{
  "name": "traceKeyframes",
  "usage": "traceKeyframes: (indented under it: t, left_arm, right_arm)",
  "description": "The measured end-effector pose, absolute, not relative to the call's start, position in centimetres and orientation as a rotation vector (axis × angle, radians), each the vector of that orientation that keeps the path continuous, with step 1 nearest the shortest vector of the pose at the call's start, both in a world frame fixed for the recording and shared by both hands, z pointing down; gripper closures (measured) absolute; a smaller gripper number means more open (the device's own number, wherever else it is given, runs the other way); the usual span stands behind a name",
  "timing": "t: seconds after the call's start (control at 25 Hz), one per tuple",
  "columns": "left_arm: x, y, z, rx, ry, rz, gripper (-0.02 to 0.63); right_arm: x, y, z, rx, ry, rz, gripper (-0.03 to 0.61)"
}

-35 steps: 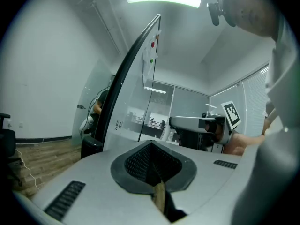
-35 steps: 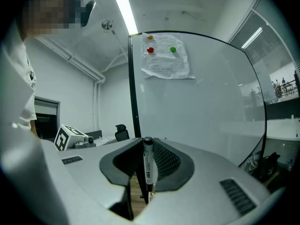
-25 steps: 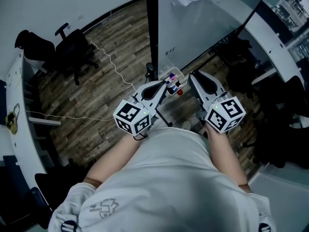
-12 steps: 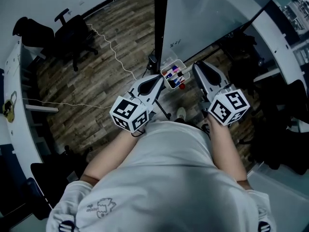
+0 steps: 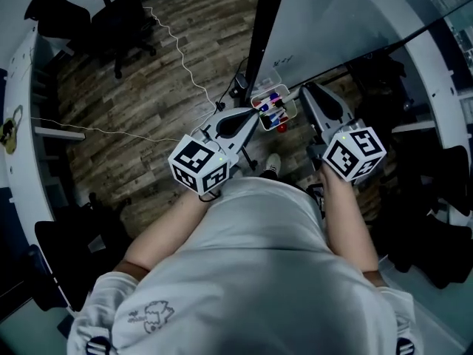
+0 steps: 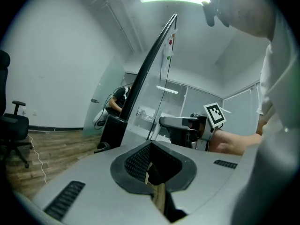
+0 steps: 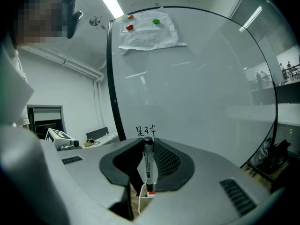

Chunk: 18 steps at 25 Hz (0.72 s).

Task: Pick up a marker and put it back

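Observation:
A clear box (image 5: 272,108) of several markers hangs at the lower edge of the glass whiteboard (image 5: 332,28). My right gripper (image 5: 305,89) is just right of the box. In the right gripper view it (image 7: 146,150) is shut on a grey marker (image 7: 148,165) with a black cap, held upright, its lower end over the box rim (image 7: 140,194). My left gripper (image 5: 253,117) points at the box from the left; in its own view the jaws (image 6: 150,162) are shut with nothing between them.
The whiteboard's black post (image 5: 262,28) rises just left of the box. A paper sheet (image 7: 147,32) is pinned near the top of the board. Office chairs (image 5: 122,17) and a white cable (image 5: 177,58) are on the wood floor at the left. A white desk (image 5: 22,124) curves along the far left.
The head view has shifted, so the box and both grippers sit higher in the picture. Both grippers stay beside the marker box.

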<state>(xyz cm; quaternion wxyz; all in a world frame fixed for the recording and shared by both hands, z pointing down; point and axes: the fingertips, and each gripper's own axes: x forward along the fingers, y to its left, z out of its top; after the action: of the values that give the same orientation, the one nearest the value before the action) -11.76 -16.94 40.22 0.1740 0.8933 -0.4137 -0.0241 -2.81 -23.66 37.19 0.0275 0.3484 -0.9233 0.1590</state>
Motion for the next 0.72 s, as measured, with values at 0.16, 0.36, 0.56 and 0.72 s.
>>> traceKeyframes:
  t: [0.16,0.36,0.56,0.72]
  left_arm:
    - [-11.2,-17.4,40.8,2.506,-1.188,-0.055,0.609]
    - [-9.8,-17.9,41.7,2.475,-1.194,-0.029,0.609]
    - [-8.9,-19.0,42.7,2.443,-1.220,-0.002,0.609]
    - [-8.6,-19.6,43.4,2.424,-1.230,0.022,0.609]
  right_arm:
    - [-2.8,-24.6,38.0,1.035,-2.845,0.504,0.502]
    - [-2.1,-26.0,38.9,1.009,-2.839,0.523,0.502]
    - [-1.0,-27.6,40.5,0.996,-2.830,0.571,0.502]
    - [-0.9,-28.8,41.6,0.984,-2.828,0.607,0.502]
